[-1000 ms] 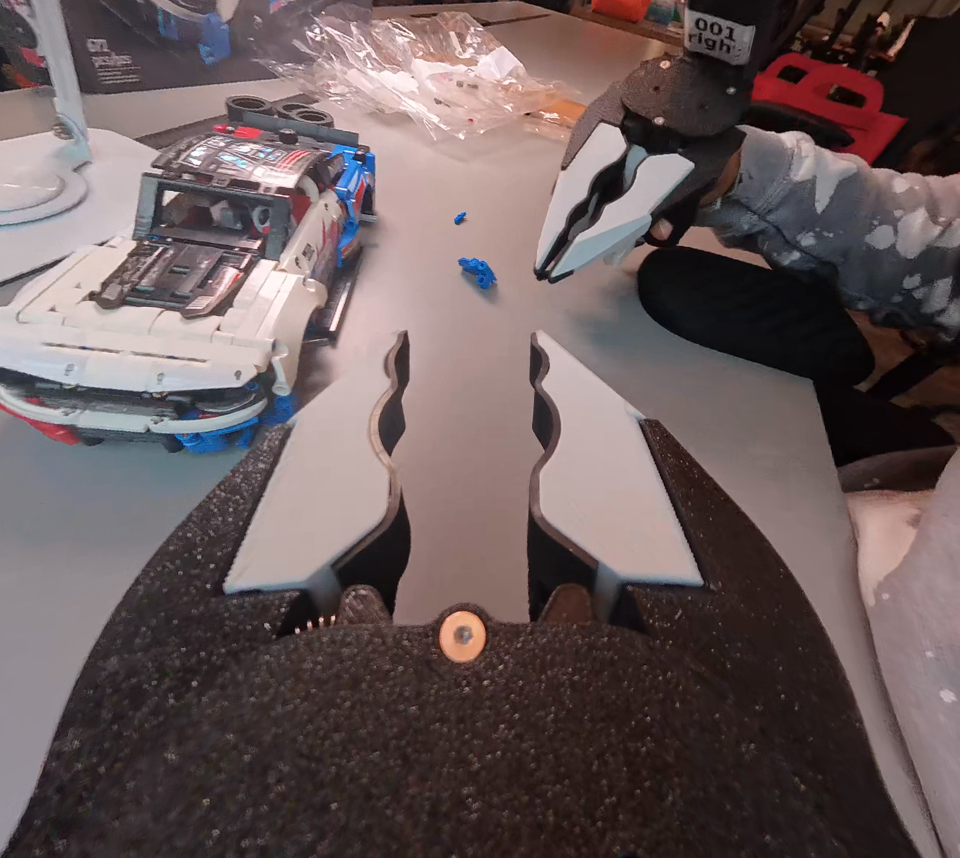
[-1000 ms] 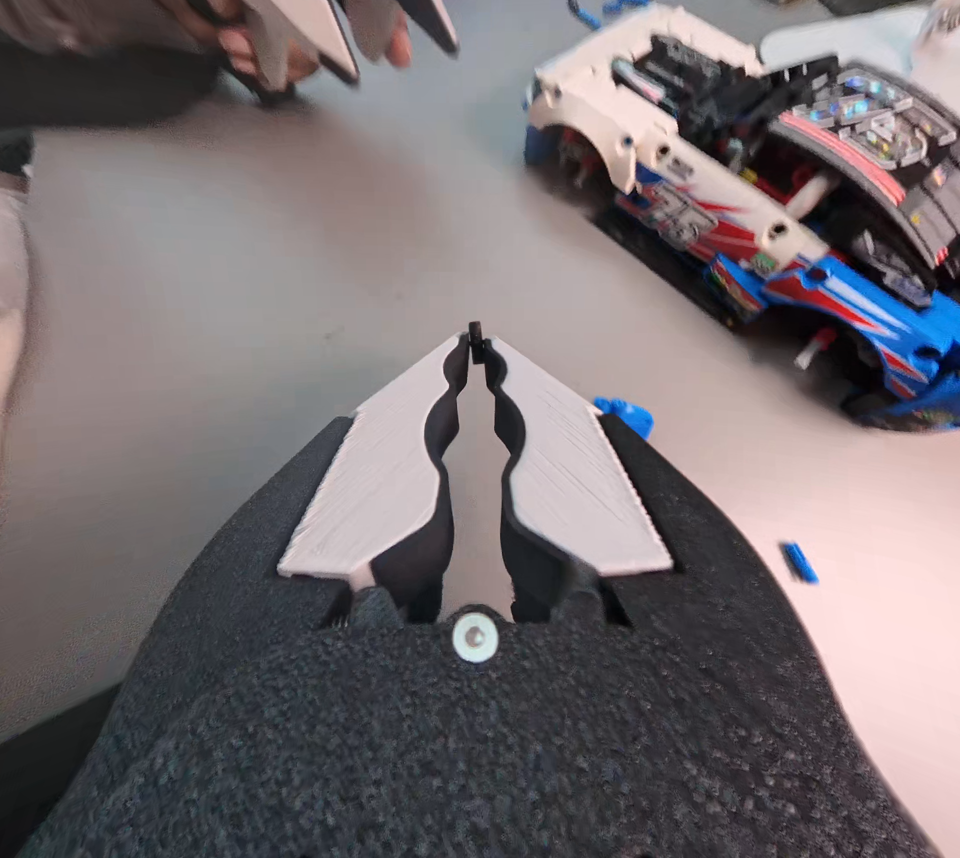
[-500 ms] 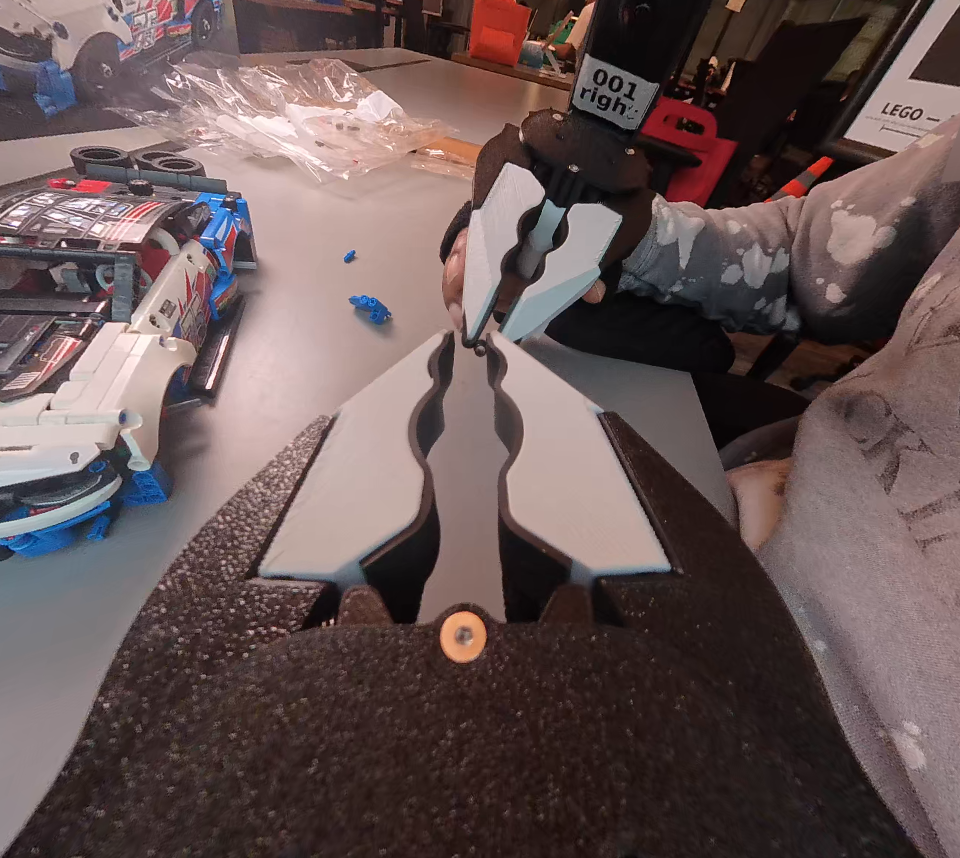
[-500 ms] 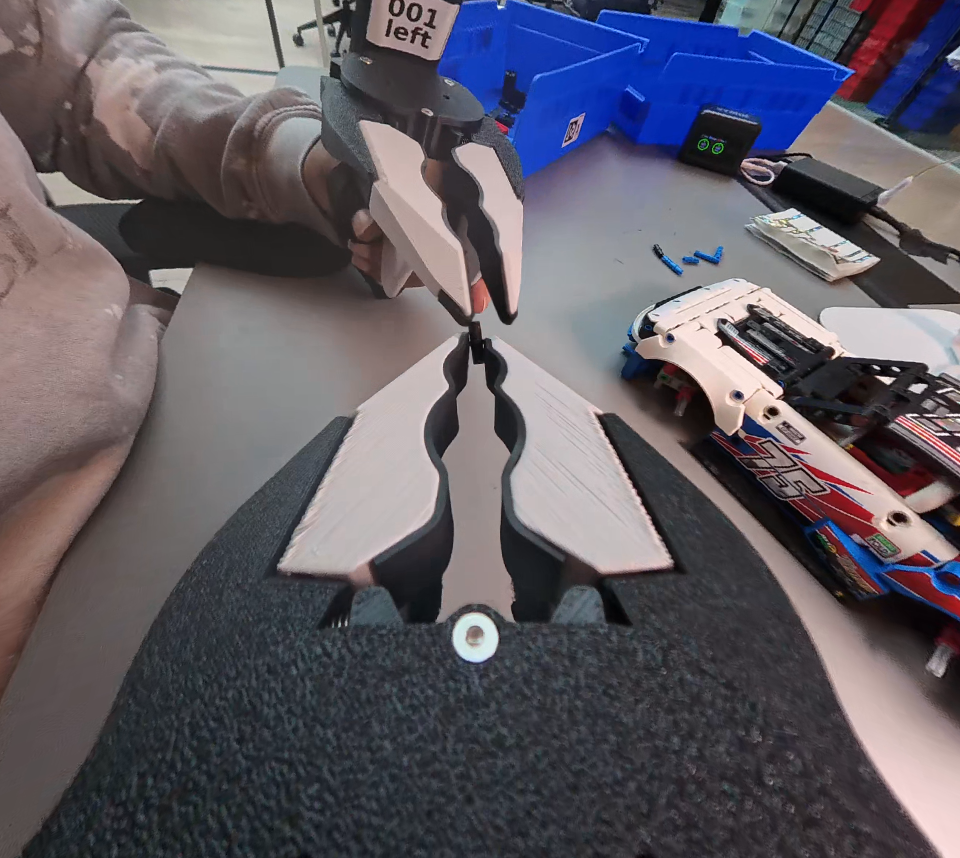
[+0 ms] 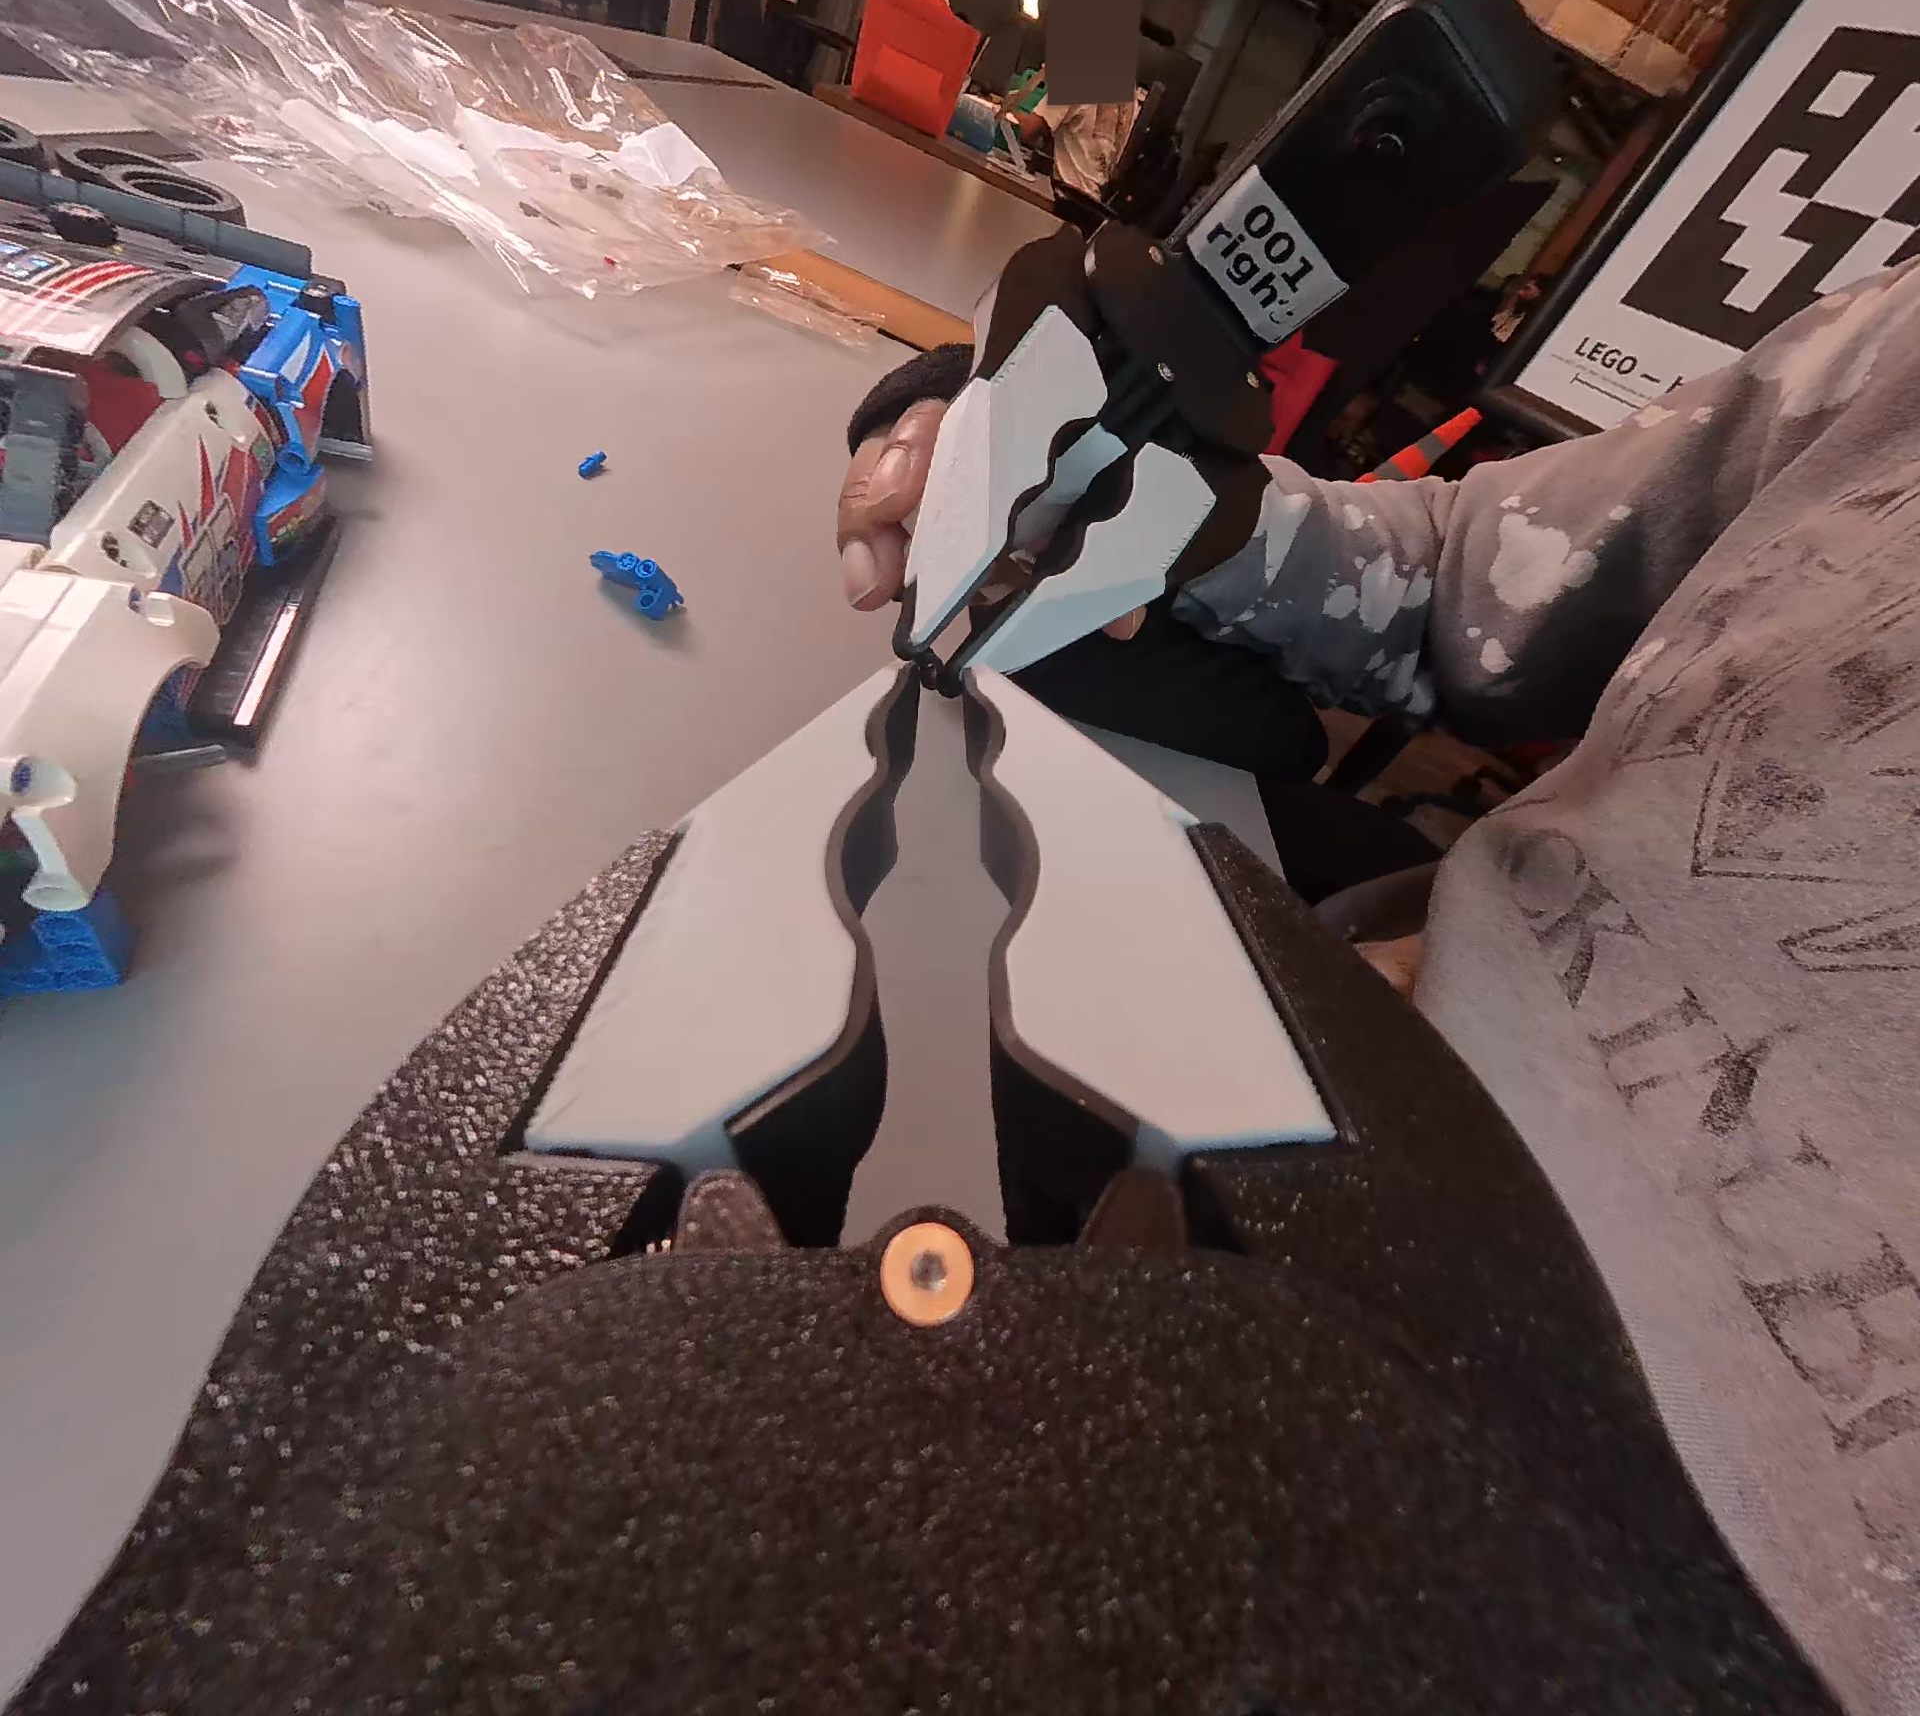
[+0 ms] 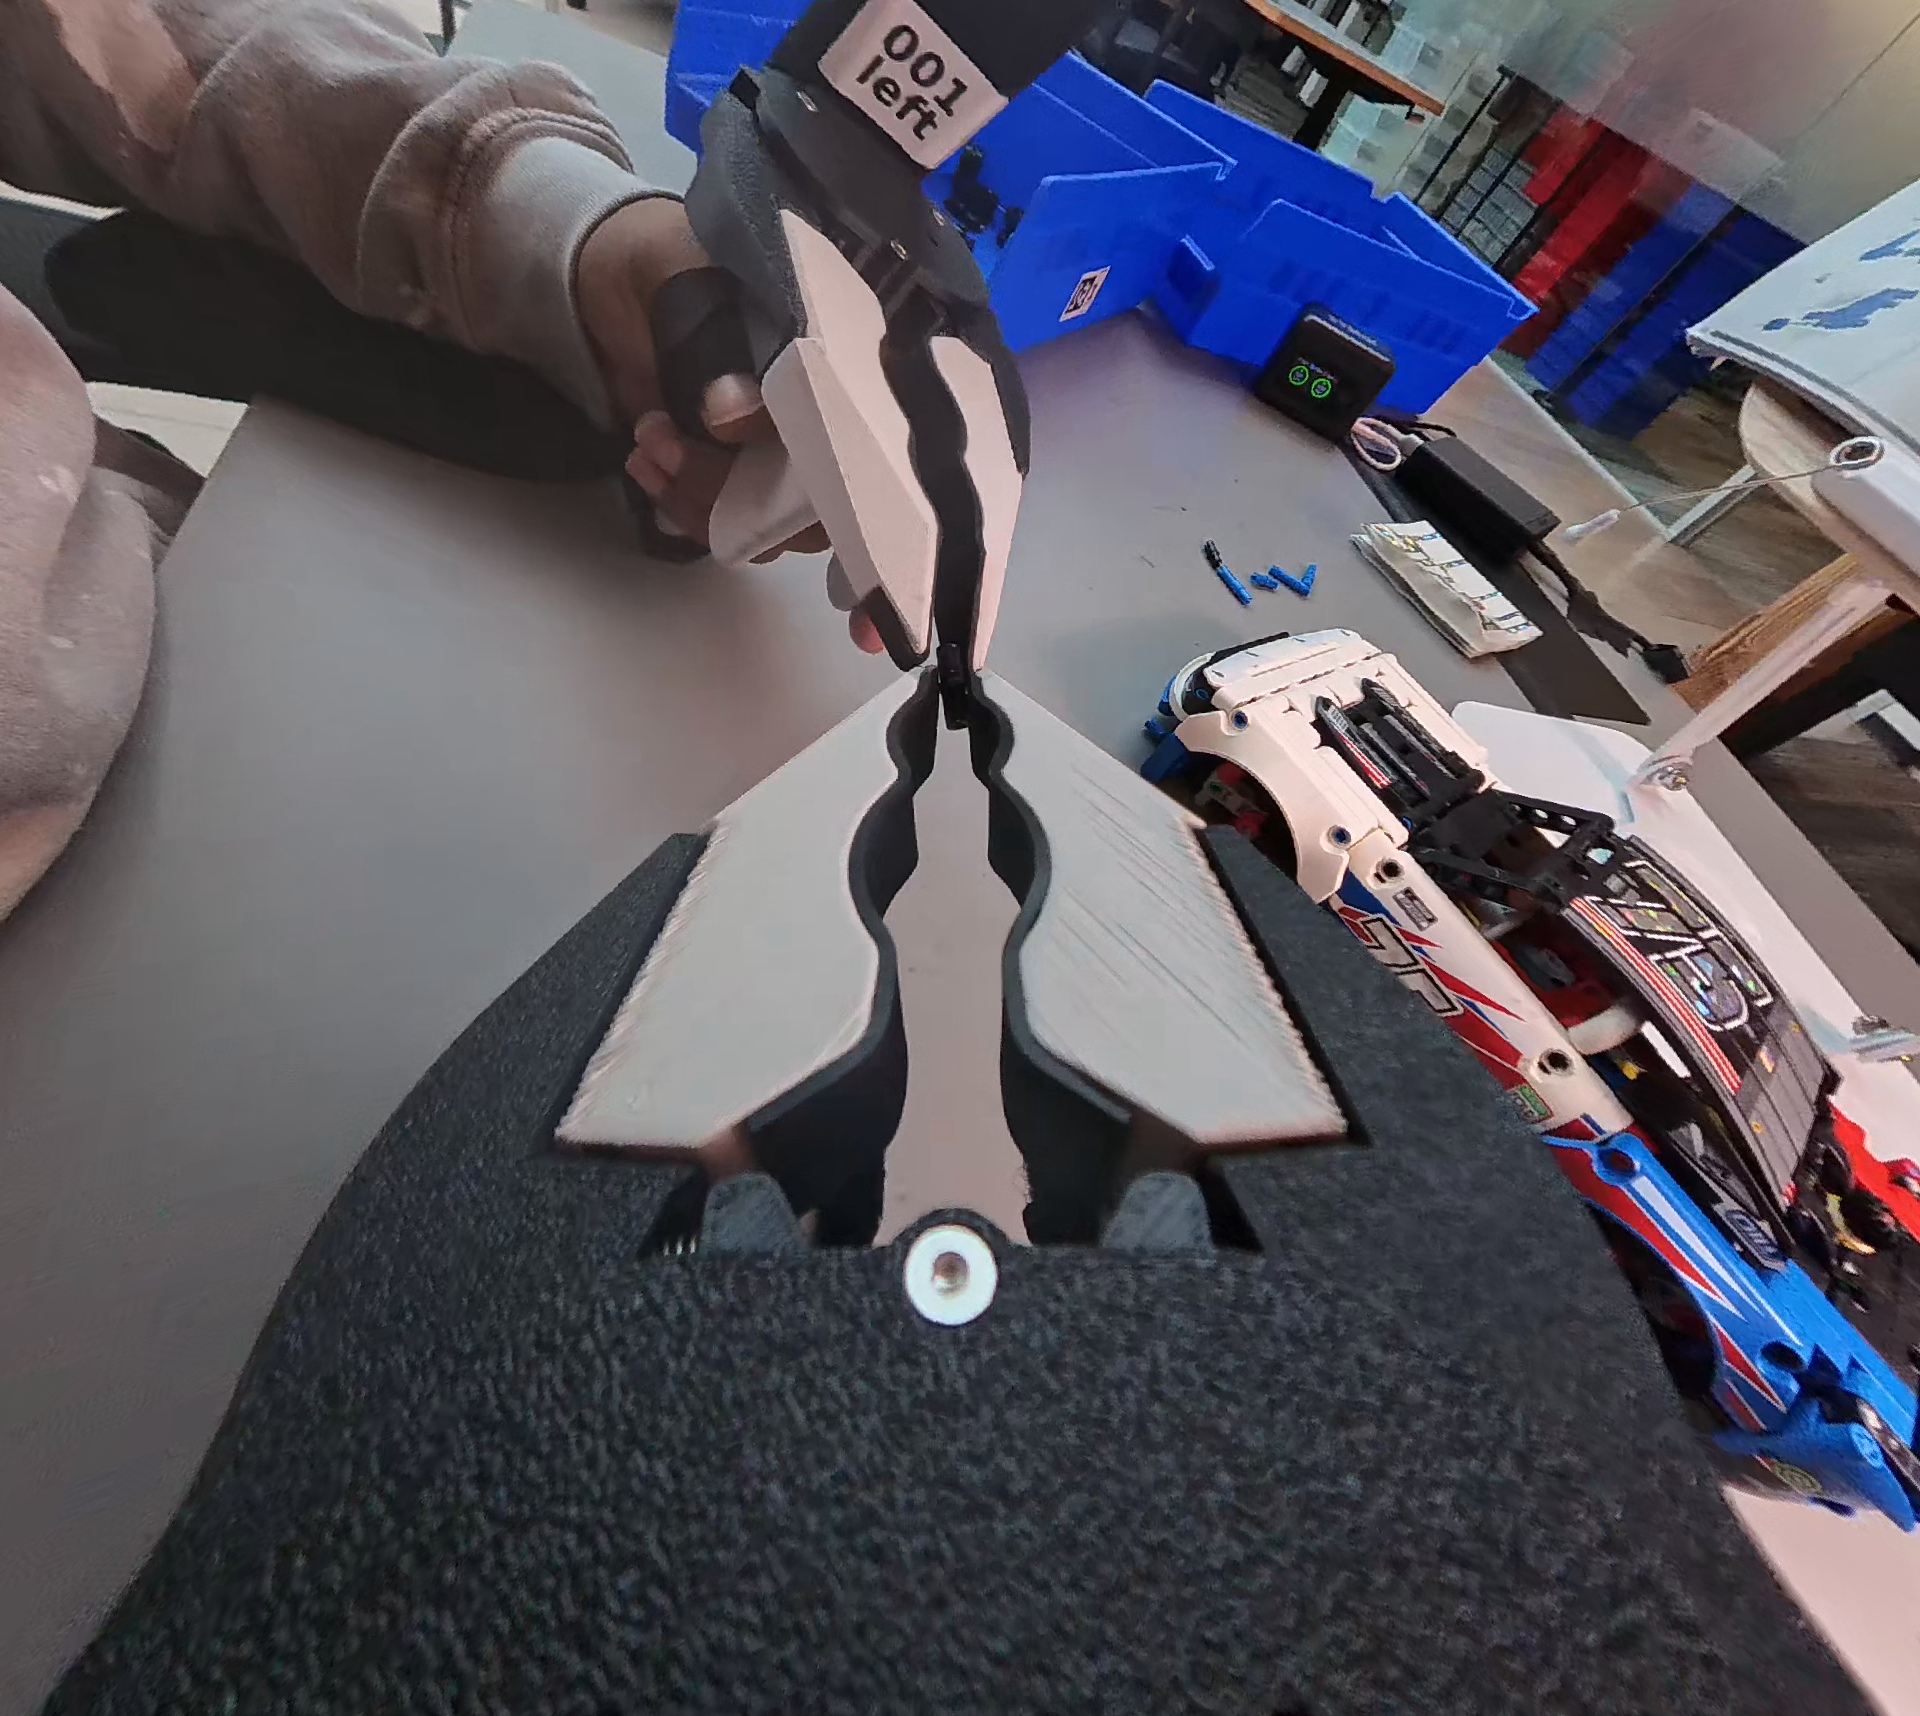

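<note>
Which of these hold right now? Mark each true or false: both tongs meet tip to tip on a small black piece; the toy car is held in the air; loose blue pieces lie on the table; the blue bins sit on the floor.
1. Left tongs and right tongs meet on the small black piece: true.
2. Toy car in the air: false, it rests on the table.
3. Loose blue pieces on the table: true.
4. Blue bins on the floor: false, on the table.

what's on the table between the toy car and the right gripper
In the left wrist view, two small blue pieces, one and a smaller, lie on bare grey table between the toy car and the right gripper.
</note>
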A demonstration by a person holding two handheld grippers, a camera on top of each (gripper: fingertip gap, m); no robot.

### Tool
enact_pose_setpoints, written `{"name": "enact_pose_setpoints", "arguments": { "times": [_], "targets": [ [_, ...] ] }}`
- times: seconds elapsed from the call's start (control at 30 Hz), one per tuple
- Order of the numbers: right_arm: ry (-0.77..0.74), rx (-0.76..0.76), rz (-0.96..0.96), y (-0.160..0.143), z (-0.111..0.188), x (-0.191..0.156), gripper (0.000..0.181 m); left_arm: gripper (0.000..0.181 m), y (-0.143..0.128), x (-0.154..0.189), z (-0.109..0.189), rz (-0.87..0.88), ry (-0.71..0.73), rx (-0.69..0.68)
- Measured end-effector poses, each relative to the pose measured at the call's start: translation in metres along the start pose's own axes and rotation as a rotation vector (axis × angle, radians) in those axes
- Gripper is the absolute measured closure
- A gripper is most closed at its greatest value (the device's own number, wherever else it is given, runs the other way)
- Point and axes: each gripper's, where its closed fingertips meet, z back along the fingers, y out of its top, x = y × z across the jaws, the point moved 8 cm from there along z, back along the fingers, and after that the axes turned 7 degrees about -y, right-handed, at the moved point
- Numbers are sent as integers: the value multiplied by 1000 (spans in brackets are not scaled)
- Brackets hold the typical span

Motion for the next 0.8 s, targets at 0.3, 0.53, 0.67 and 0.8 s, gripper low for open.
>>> {"name": "enact_pose_setpoints", "arguments": {
  "times": [0.3, 0.53, 0.67, 0.8],
  "targets": [
    [-39, -8, 119, 3, 1, -4, 177, 177, 0, -4, 1, 111, -42, 39],
    [-60, -21, 132, 1, -1, -4, 170, 178, 0, -7, 2, 104, 4, 30],
    [-105, -28, 67, -4, 1, 7, 159, 178, 6, -16, 13, 19, 150, 22],
    [-256, -75, -78, -18, 15, 40, 153, 178, 20, -50, 49, -106, 476, -42]
  ]
}}
